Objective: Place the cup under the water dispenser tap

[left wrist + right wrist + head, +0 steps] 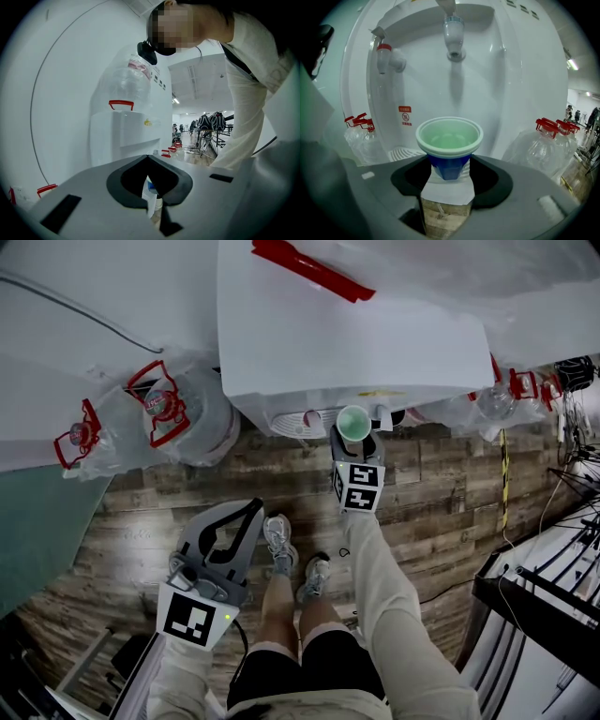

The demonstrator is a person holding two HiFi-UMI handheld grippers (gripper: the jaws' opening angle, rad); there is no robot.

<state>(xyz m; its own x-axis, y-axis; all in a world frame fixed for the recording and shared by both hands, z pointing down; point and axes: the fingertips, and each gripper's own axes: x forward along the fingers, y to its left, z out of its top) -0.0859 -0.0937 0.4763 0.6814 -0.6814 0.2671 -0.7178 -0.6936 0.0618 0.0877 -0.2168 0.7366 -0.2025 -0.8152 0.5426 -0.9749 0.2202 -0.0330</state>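
Note:
My right gripper (449,165) is shut on a cup (449,137) with a pale green inside and a blue base, held upright. The cup hangs in front of the white water dispenser (501,70), below its blue-collared tap (453,36) with a clear gap between them. A red-topped tap (385,55) sits further left. In the head view the cup (353,422) and right gripper (354,439) are at the dispenser's (347,343) front recess. My left gripper (254,507) hangs low at the left over the floor, its tips (148,156) together, holding nothing.
Empty water bottles with red handles lie on the wooden floor left (183,413) and right (495,401) of the dispenser. A slotted drip tray (401,153) sits under the taps. A dark rack with cables (544,587) stands at the right. The person's shoes (279,542) are below the dispenser.

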